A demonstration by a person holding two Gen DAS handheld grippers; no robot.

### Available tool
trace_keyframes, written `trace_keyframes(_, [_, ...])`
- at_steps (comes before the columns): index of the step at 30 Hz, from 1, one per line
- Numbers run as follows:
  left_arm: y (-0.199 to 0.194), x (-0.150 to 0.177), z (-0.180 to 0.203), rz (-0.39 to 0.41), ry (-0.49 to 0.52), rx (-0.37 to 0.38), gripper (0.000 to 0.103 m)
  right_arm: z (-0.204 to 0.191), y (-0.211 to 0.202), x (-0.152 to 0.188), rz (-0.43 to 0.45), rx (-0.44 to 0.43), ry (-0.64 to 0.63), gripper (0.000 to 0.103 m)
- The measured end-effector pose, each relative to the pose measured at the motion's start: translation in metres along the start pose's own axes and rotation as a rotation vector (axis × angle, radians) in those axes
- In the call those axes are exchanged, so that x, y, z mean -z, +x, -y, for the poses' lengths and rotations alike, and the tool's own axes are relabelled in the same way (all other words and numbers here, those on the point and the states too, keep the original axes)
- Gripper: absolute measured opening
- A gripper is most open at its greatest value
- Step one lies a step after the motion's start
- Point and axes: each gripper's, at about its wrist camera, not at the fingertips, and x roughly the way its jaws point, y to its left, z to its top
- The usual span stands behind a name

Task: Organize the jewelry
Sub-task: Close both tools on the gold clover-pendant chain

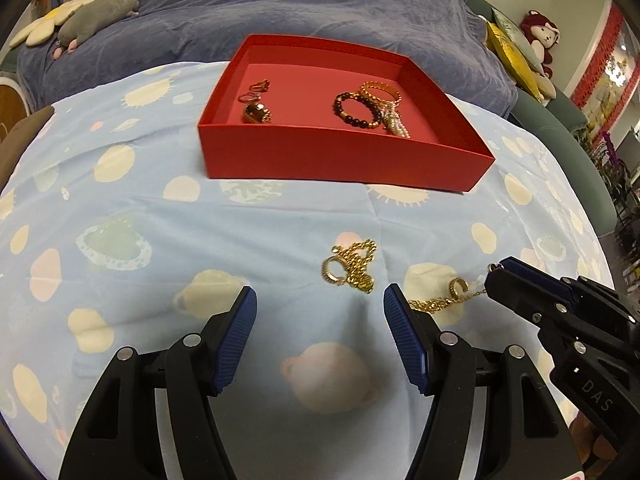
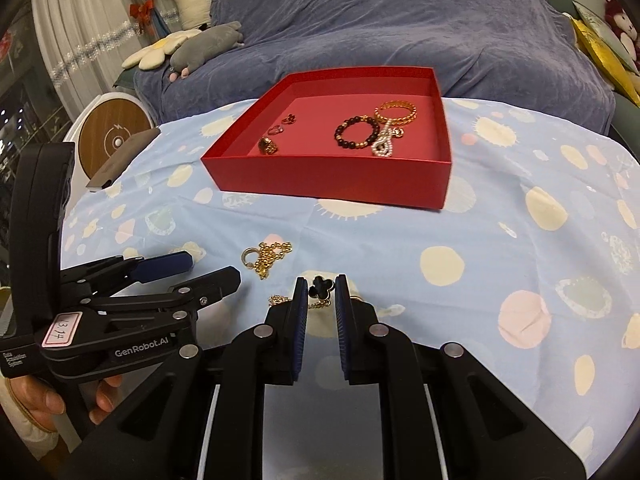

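A red box (image 1: 320,156) (image 2: 332,178) sits on the patterned blue cloth. It holds rings (image 1: 256,100) on its left side and a beaded bracelet (image 1: 356,110), a gold bangle (image 1: 380,92) and a pearl piece on its right. A gold chain pile with a ring (image 1: 350,268) (image 2: 266,258) lies on the cloth just ahead of my open left gripper (image 1: 320,300). My right gripper (image 2: 321,292) has its jaws close around a black clover pendant (image 2: 321,287) on a gold chain (image 1: 436,302). In the left wrist view the right gripper (image 1: 494,278) touches that chain.
The blue cloth (image 1: 120,240) covers a round table. Behind it is a sofa under a purple blanket (image 1: 280,0) with plush toys (image 1: 100,12). A round wooden-faced device (image 2: 114,136) stands at the table's left edge.
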Motion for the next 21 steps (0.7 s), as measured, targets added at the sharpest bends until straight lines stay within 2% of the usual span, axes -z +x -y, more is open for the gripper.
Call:
trace_keyframes(8, [0.032,-0.016,0.026,0.006,0.083,-0.029,0.063,0.019,-0.010,0.011,-0.003,0.000,0.034,0.013])
trace_keyframes(11, [0.037,-0.016,0.033,0.033,0.124,-0.068,0.057,0.025,-0.014,0.014,-0.005,-0.001,0.040,0.013])
trace_keyframes(14, [0.037,-0.012,0.036,0.062,0.160,-0.106,0.041,0.029,-0.015,0.015,-0.007,0.003,0.046,0.013])
trace_keyframes(18, [0.035,-0.009,0.037,0.078,0.185,-0.111,0.005,0.032,-0.015,0.014,-0.004,0.007,0.058,0.013])
trace_keyframes(21, [0.034,-0.009,0.036,0.079,0.180,-0.097,0.005,0.032,-0.016,0.011,0.003,0.008,0.060,0.013])
